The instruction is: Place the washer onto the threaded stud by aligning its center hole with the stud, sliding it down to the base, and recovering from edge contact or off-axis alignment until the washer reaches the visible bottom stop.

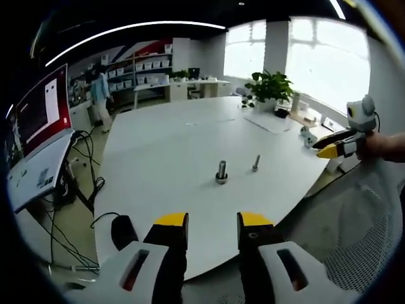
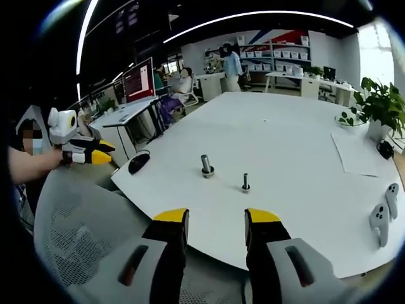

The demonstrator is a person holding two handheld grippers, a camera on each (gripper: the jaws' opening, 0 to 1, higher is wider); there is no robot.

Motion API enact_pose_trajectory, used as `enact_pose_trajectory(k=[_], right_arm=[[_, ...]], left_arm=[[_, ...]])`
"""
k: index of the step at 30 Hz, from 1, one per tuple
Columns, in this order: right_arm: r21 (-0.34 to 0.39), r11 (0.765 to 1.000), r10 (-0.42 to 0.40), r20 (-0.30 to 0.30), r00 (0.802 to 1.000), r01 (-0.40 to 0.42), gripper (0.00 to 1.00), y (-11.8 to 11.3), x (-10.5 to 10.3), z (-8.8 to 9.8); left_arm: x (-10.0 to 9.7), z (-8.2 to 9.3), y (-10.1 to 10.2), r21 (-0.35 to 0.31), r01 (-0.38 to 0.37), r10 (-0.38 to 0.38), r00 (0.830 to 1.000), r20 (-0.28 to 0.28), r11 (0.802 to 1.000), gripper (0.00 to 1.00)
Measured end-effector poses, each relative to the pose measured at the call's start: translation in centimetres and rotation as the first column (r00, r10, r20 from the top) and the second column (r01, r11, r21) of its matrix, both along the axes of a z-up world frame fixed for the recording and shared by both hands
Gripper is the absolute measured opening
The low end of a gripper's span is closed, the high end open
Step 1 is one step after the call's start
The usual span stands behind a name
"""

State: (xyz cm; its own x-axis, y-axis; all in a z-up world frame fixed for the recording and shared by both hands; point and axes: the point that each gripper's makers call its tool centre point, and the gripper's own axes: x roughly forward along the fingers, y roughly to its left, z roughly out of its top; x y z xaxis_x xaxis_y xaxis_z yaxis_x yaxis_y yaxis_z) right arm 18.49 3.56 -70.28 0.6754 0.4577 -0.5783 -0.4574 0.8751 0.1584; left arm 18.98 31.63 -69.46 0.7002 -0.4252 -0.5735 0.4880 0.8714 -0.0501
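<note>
While nothing is gripped yet, two small upright metal parts stand near the middle of the white bench point(image 1: 164, 152): a stouter stud point(image 1: 221, 171) with a collar at its base, and a thinner bolt point(image 1: 256, 163) just to its right. I can't tell the washer from these pictures; it may be the ring at the foot of one of them, too small to say.

Left gripper point(image 1: 212, 223) has its fingers apart with nothing between them, hanging off the near bench edge. Right gripper point(image 2: 215, 220) is likewise spread and empty, also short of the near edge, with a mesh chair back point(image 2: 82, 228) below and to its left.

Risks, as I judge them:
- The two posts stand close together, so it's easy to go for the wrong one or knock the neighbour on approach.
- A thin washer lying flat is hard to pinch; it may slip or tilt.
- Coming in off-axis would catch the hole's rim on the threads and jam.

Room: plenty of bare bench around the posts. Plant point(image 1: 271, 85), paper point(image 2: 361, 152) and controllers point(image 2: 383, 215) sit well off to the right. A dark mouse point(image 2: 138, 162) lies near the left edge.
</note>
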Motion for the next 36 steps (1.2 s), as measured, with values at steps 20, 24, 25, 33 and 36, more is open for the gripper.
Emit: enact_pose_trajectory(k=[20, 24, 25, 33, 36], right_arm=[[-0.002, 1.0, -0.013, 0.001, 1.0, 0.013, 0.37, -0.3, 0.1, 0.0], [-0.011, 1.0, -0.015, -0.007, 1.0, 0.015, 0.37, -0.5, -0.1, -0.2], [-0.011, 1.0, -0.018, -0.007, 1.0, 0.018, 0.37, -0.5, -0.1, -0.2], [-0.046, 0.999, -0.029, -0.025, 0.999, 0.028, 0.37, -0.9, -0.1, -0.7], [-0.066, 0.997, -0.041, -0.032, 0.999, 0.038, 0.37, -1.2, 0.0, -0.9]], left_arm=[[-0.3, -0.5, -0.1, 0.002, 0.005, -0.005, 1.0, -0.031, 1.0, 0.27], [-0.2, -0.1, -0.3, -0.024, 0.007, -0.007, 1.0, -0.017, 1.0, 0.28], [-0.2, -0.1, -0.3, -0.024, 0.007, -0.007, 1.0, -0.018, 1.0, 0.28], [-0.3, -0.8, -0.2, -0.009, 0.009, -0.009, 0.999, -0.049, 1.0, 0.28], [-0.2, -0.4, -0.1, -0.033, -0.001, -0.001, 0.999, -0.041, 0.999, 0.27]])
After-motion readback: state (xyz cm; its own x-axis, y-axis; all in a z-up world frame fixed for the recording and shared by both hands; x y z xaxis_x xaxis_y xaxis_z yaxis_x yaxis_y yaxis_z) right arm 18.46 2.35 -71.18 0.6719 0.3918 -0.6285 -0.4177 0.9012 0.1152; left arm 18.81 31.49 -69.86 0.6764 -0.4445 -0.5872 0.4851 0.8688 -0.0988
